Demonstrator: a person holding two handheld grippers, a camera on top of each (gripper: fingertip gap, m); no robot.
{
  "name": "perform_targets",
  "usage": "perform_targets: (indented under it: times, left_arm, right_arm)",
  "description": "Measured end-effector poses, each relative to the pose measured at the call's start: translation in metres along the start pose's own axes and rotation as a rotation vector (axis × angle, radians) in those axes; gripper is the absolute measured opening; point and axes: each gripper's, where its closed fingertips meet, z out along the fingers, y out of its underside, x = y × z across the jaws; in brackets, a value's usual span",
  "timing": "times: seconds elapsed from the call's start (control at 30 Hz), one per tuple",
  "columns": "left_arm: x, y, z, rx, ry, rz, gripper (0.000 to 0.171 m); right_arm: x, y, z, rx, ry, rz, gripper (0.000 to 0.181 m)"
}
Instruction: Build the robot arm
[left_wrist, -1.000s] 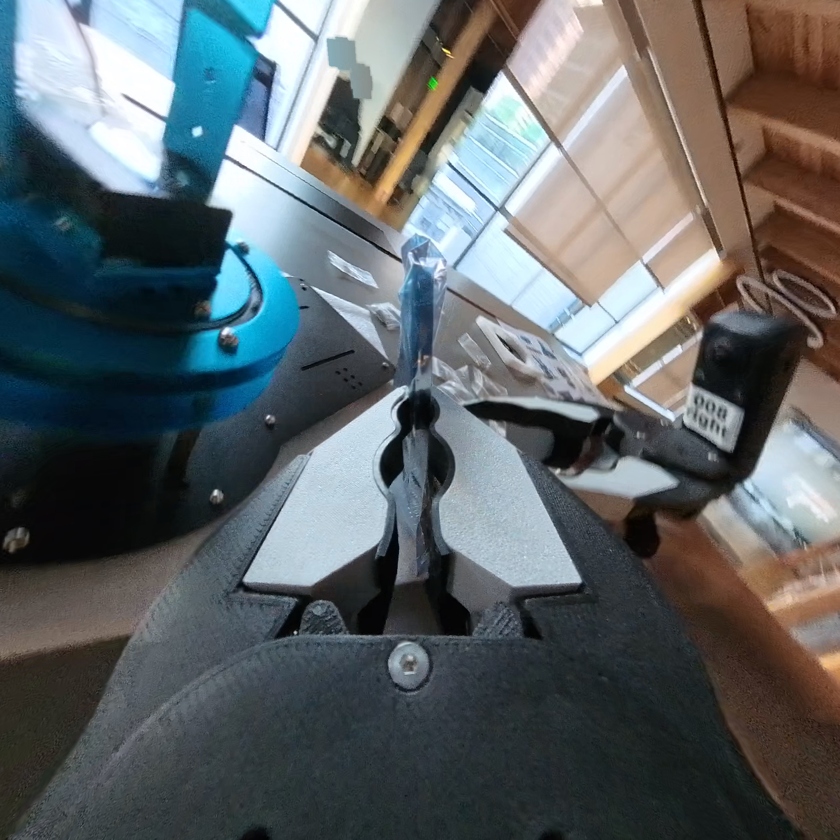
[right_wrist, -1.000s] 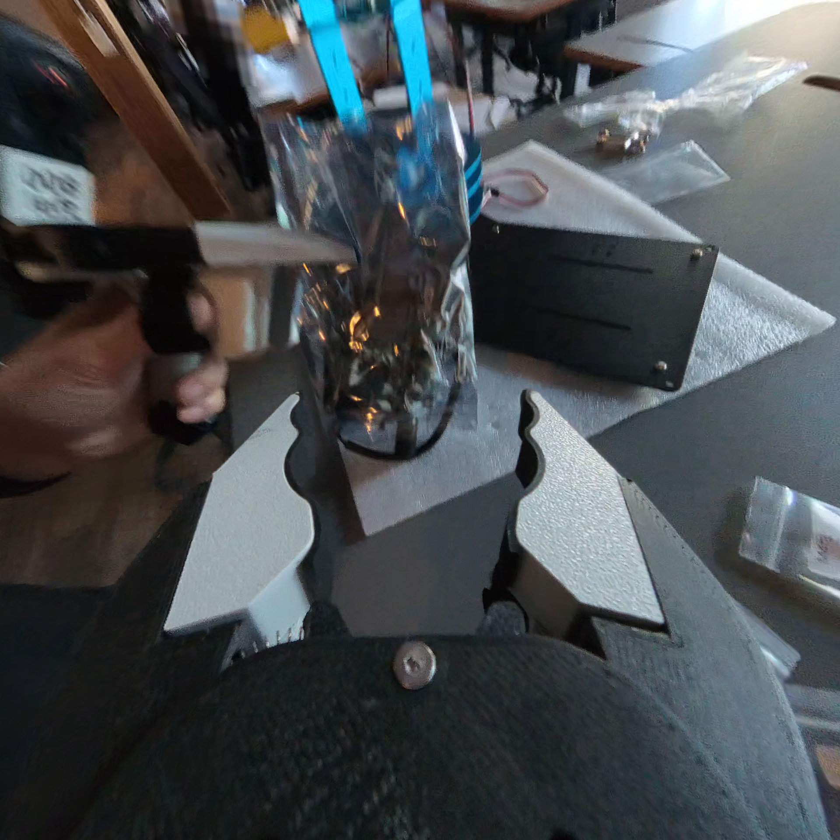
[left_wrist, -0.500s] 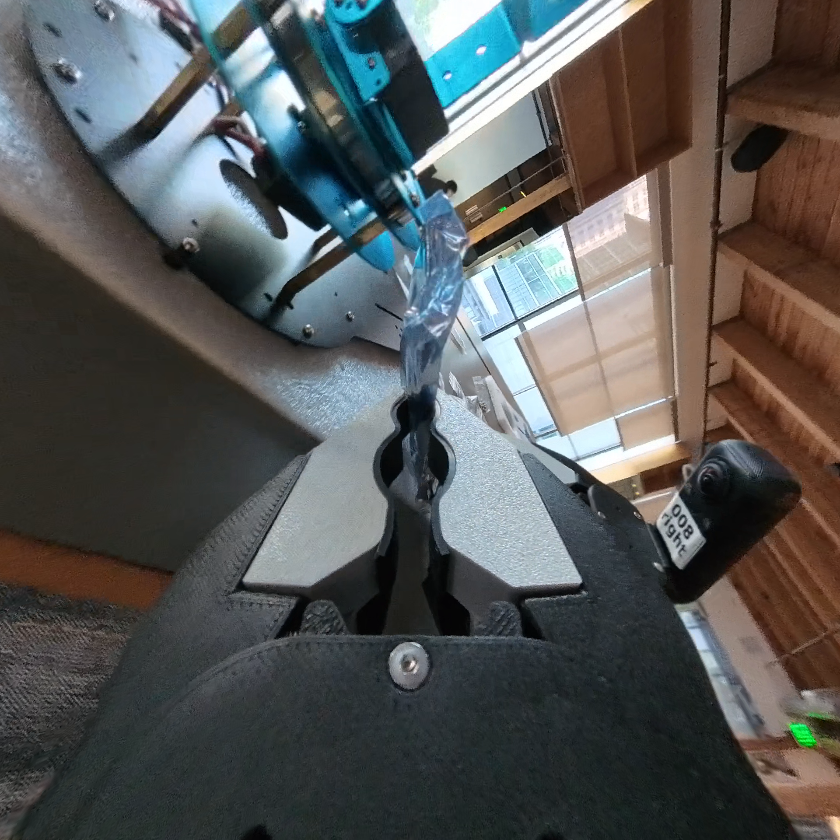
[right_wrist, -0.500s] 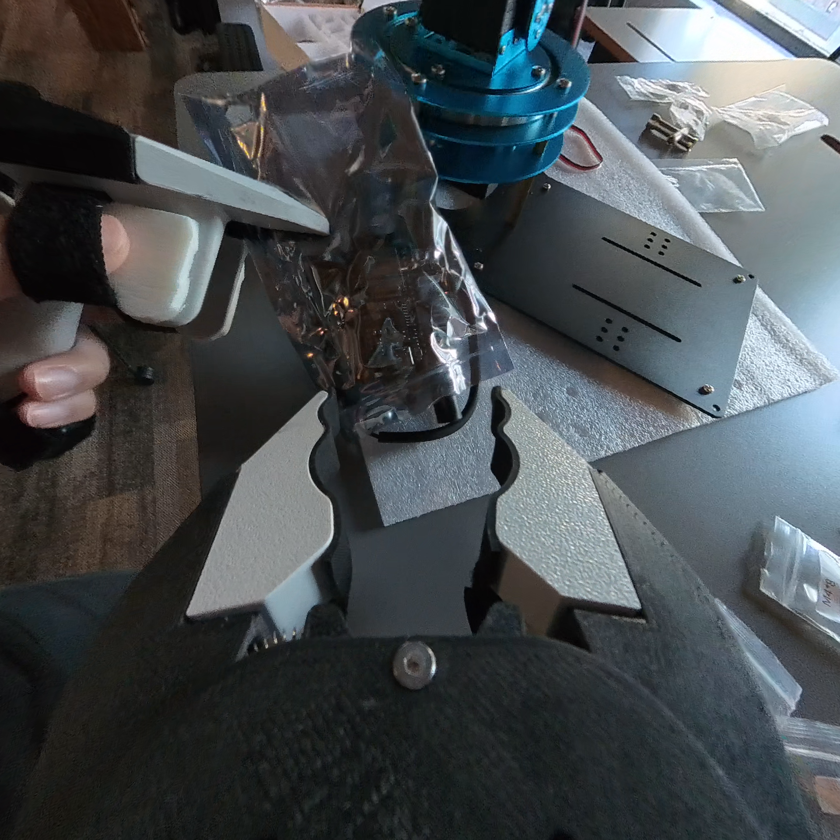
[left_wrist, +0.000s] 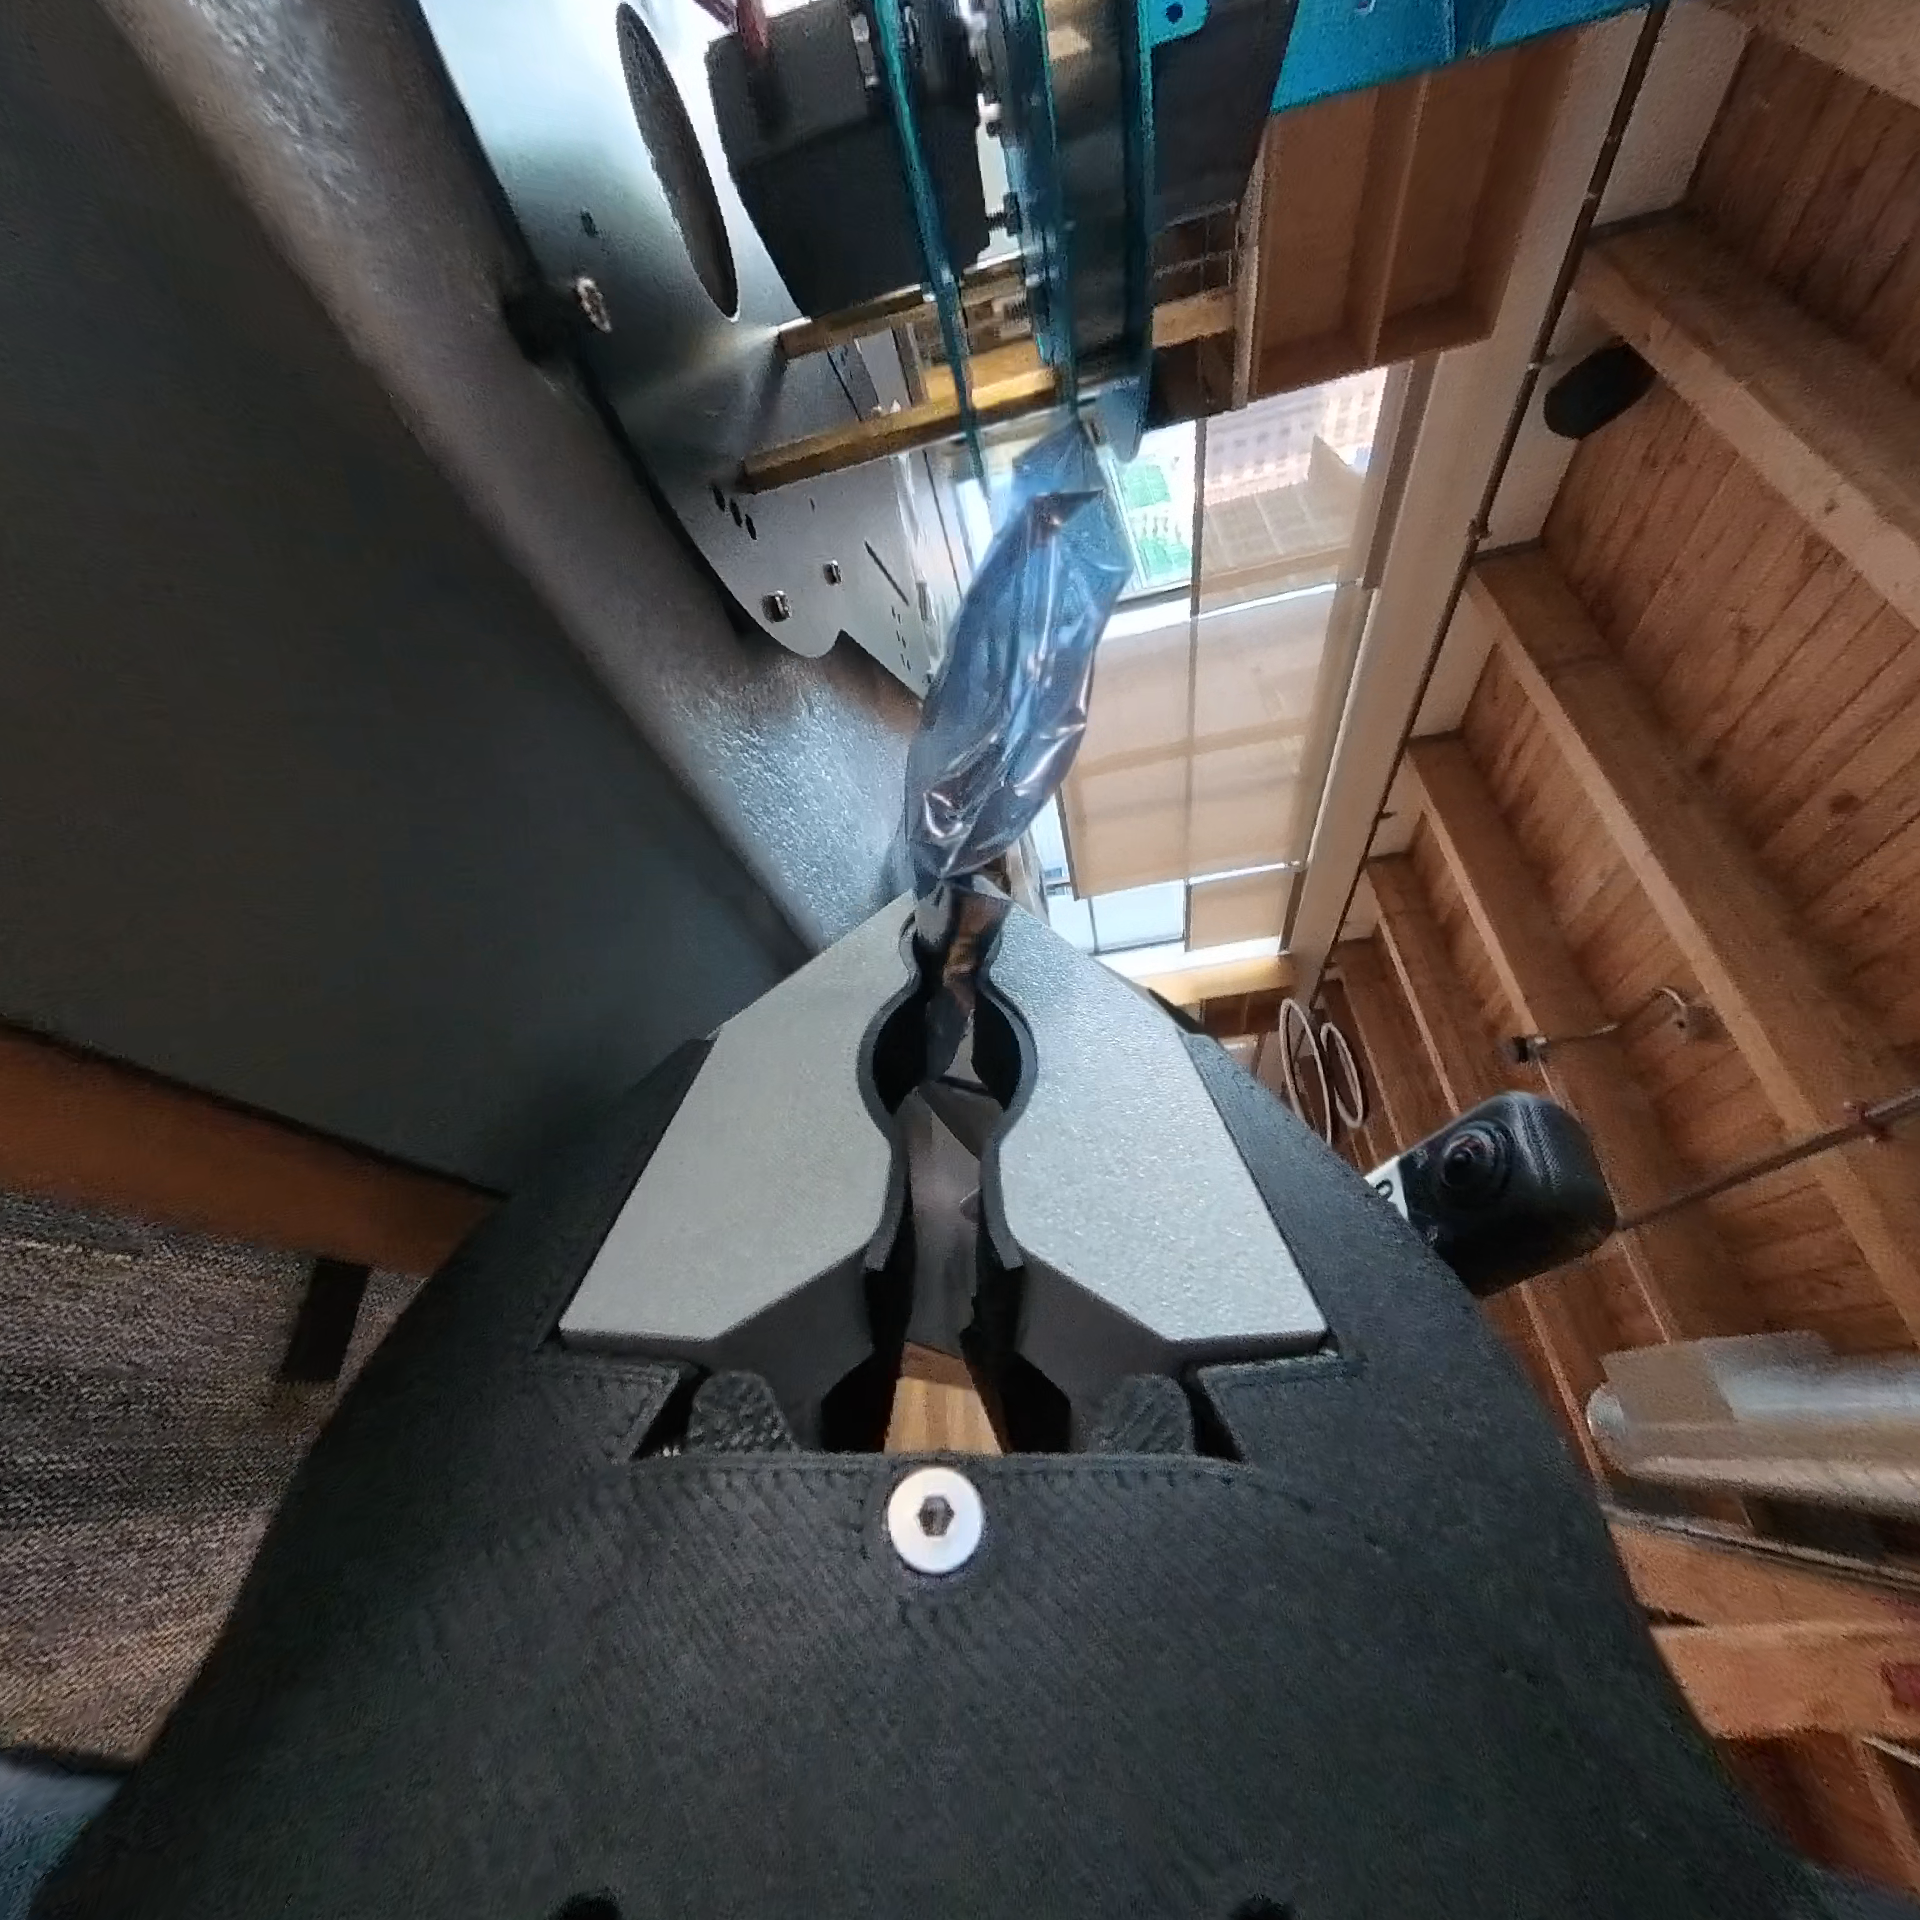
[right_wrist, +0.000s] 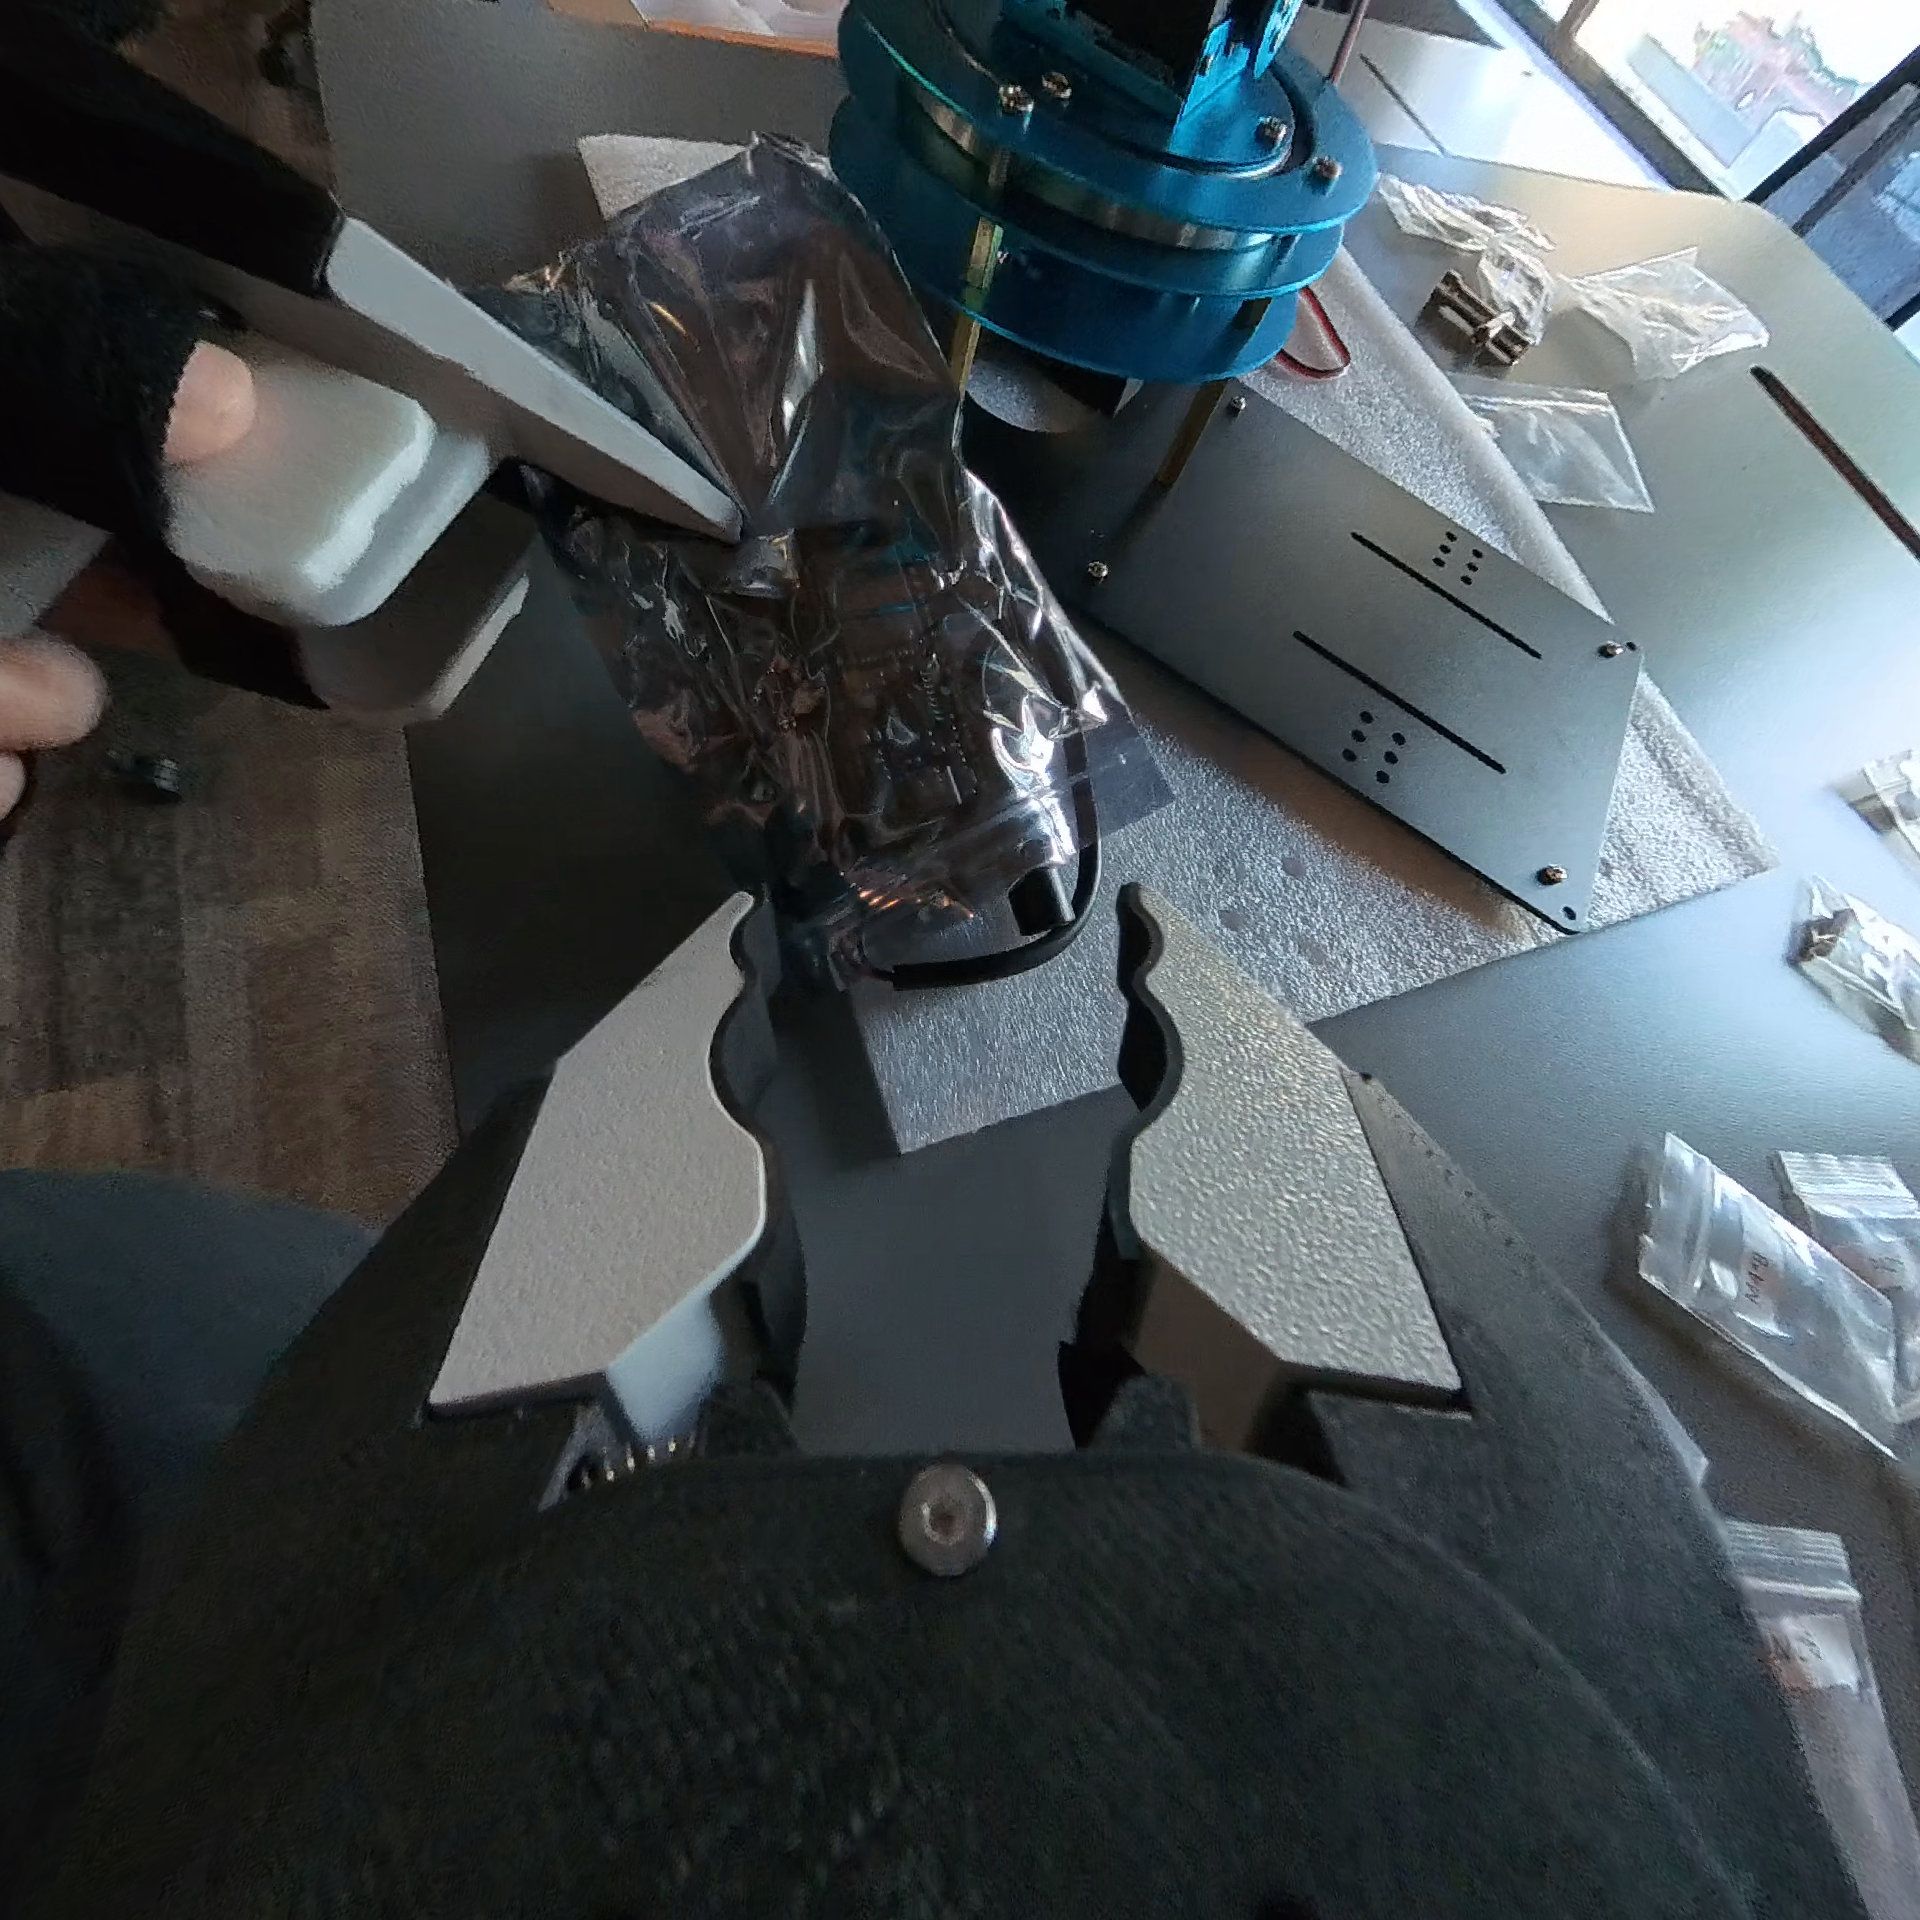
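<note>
My left gripper is shut on the edge of a shiny grey plastic bag and holds it in the air. In the right wrist view the left gripper shows at the upper left, pinching that bag, which hangs down with a circuit board and a black cable inside. My right gripper is open and empty, its fingertips just below the bag's lower end and apart from it. A hand in a dark fingerless glove grips the left tool.
A blue round turntable assembly stands on a grey metal box on white foam on the dark table. Small clear bags of parts lie at the right and far right. Carpet floor is at the left. The grippers' ends are close to 8 cm from one another.
The left gripper has tilted further, so the bag swings down toward the right gripper. The right gripper has moved closer under the bag and stays open.
</note>
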Motion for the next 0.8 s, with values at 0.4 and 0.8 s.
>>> perform_targets:
  times: [0.4,0.8]
  left_arm:
    - [0.038,0.018,0.014,-0.013,0.148,-0.15,0.0]
    - [0.054,0.075,0.06,-0.073,0.157,-0.21,0.0]
  right_arm:
    - [0.014,0.014,-0.037,0.035,0.066,0.002,0.055]
    - [0.023,0.046,-0.09,0.071,0.037,-0.005,0.03]
